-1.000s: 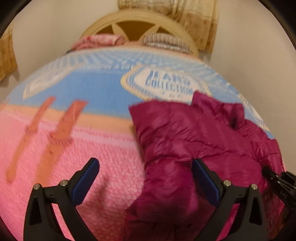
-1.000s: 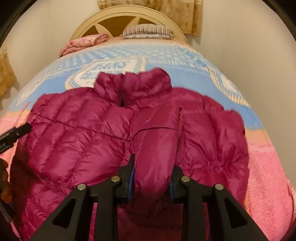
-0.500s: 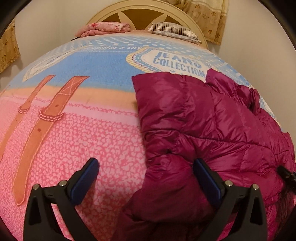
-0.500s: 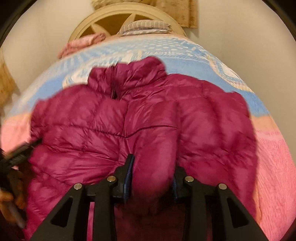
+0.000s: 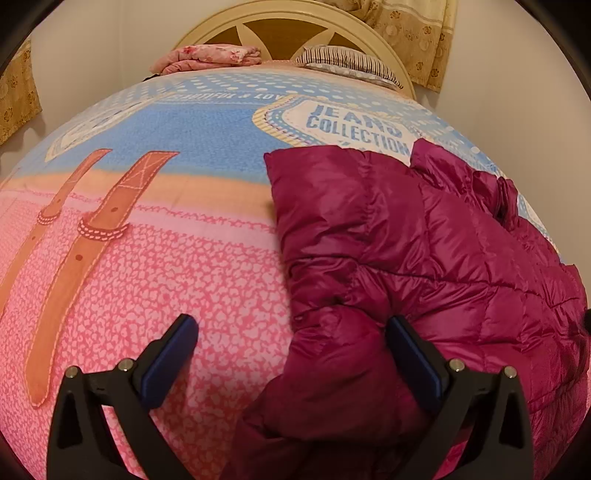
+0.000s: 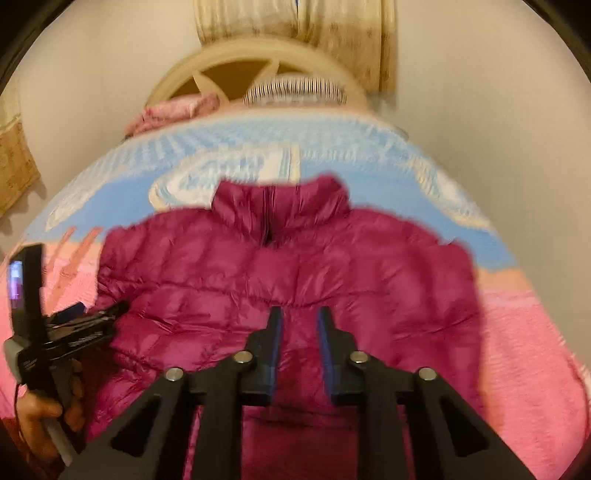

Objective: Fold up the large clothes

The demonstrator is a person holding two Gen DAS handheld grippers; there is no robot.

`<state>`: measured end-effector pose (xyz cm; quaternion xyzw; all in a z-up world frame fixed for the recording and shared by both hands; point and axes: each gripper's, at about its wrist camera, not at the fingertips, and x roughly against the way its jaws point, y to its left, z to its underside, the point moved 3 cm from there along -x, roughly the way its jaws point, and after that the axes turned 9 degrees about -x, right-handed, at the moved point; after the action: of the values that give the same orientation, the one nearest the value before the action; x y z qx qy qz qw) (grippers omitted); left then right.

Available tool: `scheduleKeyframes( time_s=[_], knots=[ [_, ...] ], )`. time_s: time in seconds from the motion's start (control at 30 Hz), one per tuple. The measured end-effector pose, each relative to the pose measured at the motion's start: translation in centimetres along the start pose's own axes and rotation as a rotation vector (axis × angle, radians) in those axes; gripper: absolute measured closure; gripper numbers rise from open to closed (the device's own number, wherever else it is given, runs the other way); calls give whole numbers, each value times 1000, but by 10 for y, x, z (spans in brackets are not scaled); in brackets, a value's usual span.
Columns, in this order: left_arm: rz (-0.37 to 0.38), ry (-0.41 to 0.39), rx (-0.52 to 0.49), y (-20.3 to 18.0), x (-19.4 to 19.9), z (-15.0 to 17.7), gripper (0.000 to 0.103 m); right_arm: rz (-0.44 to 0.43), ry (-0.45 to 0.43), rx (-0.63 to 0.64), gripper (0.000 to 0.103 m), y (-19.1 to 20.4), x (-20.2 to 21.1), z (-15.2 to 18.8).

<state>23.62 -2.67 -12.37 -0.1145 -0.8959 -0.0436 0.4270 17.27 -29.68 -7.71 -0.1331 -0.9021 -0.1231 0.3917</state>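
Left gripper (image 5: 291, 356): jaws spread wide, a puffed fold of the magenta down jacket (image 5: 424, 258) lying between them, not pinched; the left pad hangs over the pink bedspread (image 5: 147, 277). Jacket lies front up on the bed, collar toward the headboard (image 5: 288, 33). Right gripper (image 6: 300, 325): jaws narrow and closing, apparently empty above the jacket's front, though that view is blurred. Person's hand (image 6: 40, 417) holds the left tool.

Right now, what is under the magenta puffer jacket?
The magenta puffer jacket lies on a printed blanket, pink near the camera, blue toward the headboard. It covers the lower edge of the "Jeans Collection" label. Whatever lies beneath the jacket itself is hidden.
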Motion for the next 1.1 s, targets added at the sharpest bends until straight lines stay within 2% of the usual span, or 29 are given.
scheduleKeyframes(
  time_s=[0.13, 0.37, 0.43, 0.53, 0.67, 0.73, 0.83, 0.93, 1.03, 1.1],
  knots=[
    [5, -1, -3, 0, 0, 0, 0, 18, 100, -34, 88, -15, -42, 9],
    [20, 8, -10, 0, 1, 0, 0, 74, 85, 35, 89, -11, -54, 25],
    [37, 19, -45, -1, 10, -4, 0, 83, 83, 55, 89, -9, -54, 26],
    [40, -17, -77, -3, 32, -13, 0, 72, 92, 47, 89, -12, -52, 25],
    [93, -94, -68, -7, 60, -49, 0, 60, 115, 54, 86, -10, -48, 21],
    [112, -108, -78, -13, 61, -67, 0, 18, 127, 52, 86, -8, -36, 12],
    [109, -105, -85, -22, 47, -88, 0, -39, 57, 16, 86, -12, -4, -16],
    [125, -94, -77, -29, 35, -95, 0, -63, -11, -5, 85, -18, 21, -48],
    [112, -97, -86, -37, 31, -96, 0, -84, -23, -23, 84, -21, 27, -69],
    [104, -102, -97, -41, 31, -96, 0, -90, -22, -24, 80, -20, 22, -79]
  ],
)
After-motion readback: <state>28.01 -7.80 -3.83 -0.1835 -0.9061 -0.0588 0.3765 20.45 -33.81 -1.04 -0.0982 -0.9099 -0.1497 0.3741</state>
